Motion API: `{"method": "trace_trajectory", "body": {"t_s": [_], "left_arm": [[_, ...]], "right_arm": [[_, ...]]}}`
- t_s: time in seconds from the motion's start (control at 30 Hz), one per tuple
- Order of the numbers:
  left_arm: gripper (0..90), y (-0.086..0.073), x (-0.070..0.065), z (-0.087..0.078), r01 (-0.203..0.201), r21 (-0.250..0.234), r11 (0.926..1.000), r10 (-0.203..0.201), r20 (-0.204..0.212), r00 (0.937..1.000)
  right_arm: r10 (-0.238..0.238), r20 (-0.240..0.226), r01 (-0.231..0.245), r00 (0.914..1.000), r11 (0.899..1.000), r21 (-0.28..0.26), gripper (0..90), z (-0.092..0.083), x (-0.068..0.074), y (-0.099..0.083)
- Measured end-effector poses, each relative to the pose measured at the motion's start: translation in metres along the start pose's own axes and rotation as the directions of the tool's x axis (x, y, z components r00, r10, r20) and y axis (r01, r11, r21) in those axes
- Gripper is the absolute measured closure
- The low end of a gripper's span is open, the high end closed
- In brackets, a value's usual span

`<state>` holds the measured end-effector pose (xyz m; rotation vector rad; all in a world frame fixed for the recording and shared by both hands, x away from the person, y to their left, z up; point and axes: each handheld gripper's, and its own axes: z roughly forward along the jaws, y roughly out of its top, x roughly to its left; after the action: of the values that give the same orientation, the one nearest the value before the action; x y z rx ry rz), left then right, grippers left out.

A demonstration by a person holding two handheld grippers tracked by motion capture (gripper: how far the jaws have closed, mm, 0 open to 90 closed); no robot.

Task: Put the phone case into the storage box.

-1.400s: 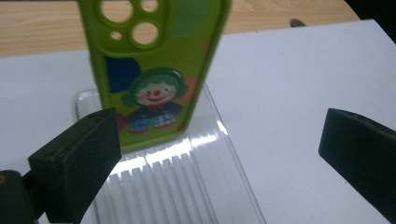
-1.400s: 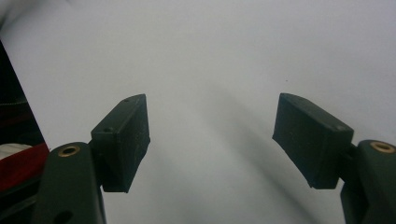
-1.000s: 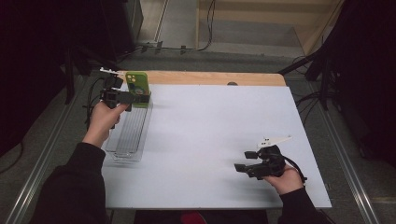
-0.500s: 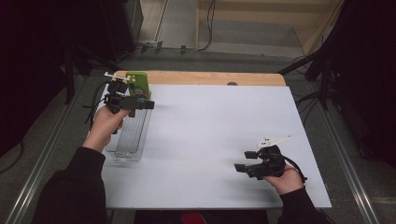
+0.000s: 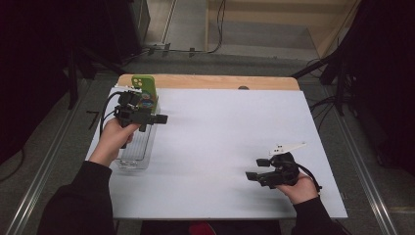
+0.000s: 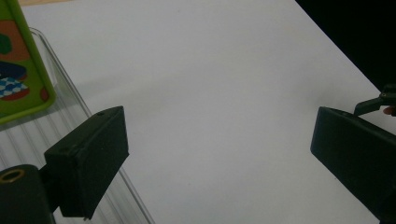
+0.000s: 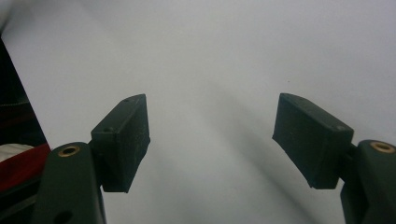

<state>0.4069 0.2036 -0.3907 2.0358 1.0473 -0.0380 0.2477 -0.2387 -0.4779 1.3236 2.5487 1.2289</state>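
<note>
Phone case (image 5: 145,91), green and propped upright at the clear tray's (image 5: 134,159) far end, is seen just behind the left gripper (image 5: 155,119), its empty jaws just narrowed slightly; right gripper (image 5: 253,169) is released, far across the table (image 5: 225,127).

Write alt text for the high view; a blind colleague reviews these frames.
A person's left claw, jaws open and empty, hovers over a clear tray at the left edge of a white table, beside a green phone case standing in the tray's far end. The right claw rests open near the table's front right.
</note>
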Motion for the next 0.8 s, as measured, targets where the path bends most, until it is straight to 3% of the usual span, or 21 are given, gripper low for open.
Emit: {"method": "trace_trajectory", "body": {"t_s": [0.13,0.27,0.8], "left_arm": [[6.4,-0.004,-0.004,0.001,-0.005,-0.007,1.0000,0.005,0.012,0.9999],[13.8,-0.009,-0.009,0.003,-0.004,-0.019,0.9998,0.005,0.046,0.9989],[15.2,-0.023,-0.025,0.014,-0.033,0.012,0.9994,0.032,0.086,0.9958]], "right_arm": [[0.002,-0.001,-0.002,1.0000,1.000,0.000,25.3,0.000,0.000,0.000],[0.003,0.000,-0.003,1.0000,1.000,0.001,25.3,0.000,0.000,0.000],[0.009,0.000,-0.009,1.0000,1.000,0.003,25.3,0.000,-0.001,0.000]]}}
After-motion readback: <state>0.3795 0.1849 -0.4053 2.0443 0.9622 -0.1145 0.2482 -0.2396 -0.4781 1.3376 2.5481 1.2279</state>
